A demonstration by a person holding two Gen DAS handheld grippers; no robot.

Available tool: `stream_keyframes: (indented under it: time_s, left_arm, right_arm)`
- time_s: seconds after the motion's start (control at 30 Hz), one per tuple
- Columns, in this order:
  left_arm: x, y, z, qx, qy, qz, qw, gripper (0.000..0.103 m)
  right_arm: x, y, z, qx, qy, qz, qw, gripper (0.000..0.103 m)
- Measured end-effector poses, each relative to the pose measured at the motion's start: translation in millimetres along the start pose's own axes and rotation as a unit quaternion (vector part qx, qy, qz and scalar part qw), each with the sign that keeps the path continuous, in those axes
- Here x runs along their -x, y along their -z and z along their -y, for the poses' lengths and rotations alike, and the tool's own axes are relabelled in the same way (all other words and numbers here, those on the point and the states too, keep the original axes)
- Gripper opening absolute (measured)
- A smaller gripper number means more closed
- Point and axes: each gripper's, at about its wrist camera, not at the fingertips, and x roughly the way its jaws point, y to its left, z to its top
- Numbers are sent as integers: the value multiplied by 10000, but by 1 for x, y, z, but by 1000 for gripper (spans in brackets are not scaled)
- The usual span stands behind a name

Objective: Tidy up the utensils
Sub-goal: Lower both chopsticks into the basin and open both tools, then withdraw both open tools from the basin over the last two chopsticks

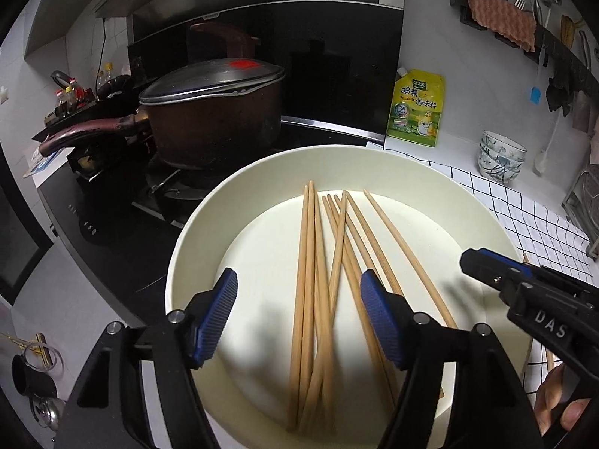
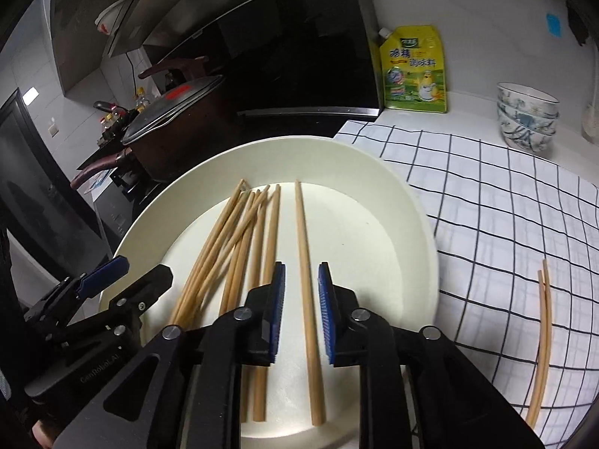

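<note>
The lone chopstick [image 2: 304, 262] in the plate [image 2: 404, 217] lies lengthwise between the slightly parted, untouching jaws of the right hand-held gripper [image 2: 301, 292], nearer it than the spread, empty left hand-held gripper [image 1: 299, 295].

walls: you see white tile [image 1: 430, 30] at the upper right.
stove: black hob [image 1: 112, 224] at the left, a lidded brown pot [image 1: 217, 123] on it.
surface: white, under a black-checked cloth [image 2: 486, 194].
light: dim and cool.
</note>
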Motion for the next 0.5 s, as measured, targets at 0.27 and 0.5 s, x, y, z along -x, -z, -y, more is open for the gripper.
stream_keyframes:
  time_s: [0.27, 0.5]
  left_arm:
    - [15, 10, 5, 8, 117, 46, 9999, 75]
    - [30, 17, 24, -74, 376, 139, 9992, 76]
  right_arm:
    - [22, 10, 2, -18, 89, 141, 9999, 23]
    - [46, 20, 9, -53, 278, 265, 9992, 27]
